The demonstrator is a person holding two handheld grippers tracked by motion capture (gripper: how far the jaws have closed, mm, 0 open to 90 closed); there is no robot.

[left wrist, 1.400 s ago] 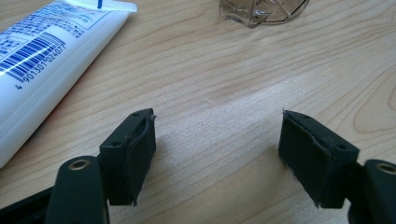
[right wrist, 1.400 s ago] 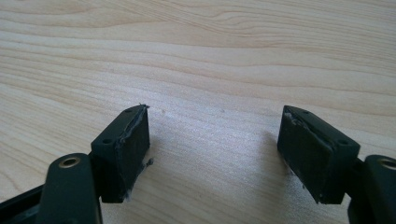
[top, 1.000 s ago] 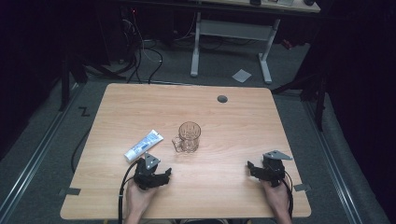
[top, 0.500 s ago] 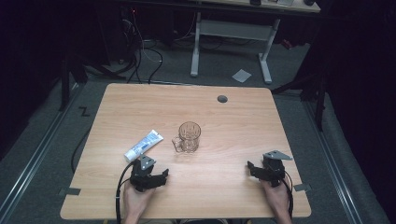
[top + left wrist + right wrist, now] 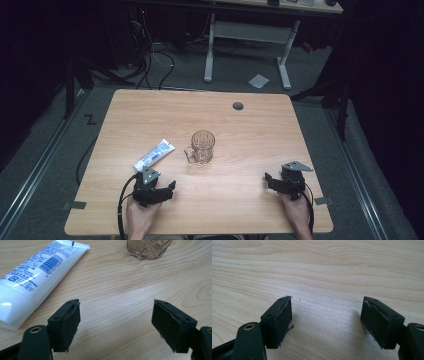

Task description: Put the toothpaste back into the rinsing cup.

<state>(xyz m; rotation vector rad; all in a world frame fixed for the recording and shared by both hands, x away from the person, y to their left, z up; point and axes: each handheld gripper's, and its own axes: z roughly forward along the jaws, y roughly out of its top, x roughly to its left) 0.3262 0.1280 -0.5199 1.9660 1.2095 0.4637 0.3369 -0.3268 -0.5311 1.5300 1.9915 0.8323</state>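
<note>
Wooden table (image 5: 250,125): white tube (image 5: 154,154), glass mug (image 5: 201,147) upright beside it

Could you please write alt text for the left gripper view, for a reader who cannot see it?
The left gripper is open, its two black jaws set wide apart just above a bare wooden table. A white tube lies on the table ahead of the left jaw, untouched. The base of a glass mug stands at the top edge.

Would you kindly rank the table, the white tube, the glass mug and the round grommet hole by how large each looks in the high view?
1. Table
2. White tube and glass mug: too alike in apparent size to rank
3. Grommet hole, smallest
</note>
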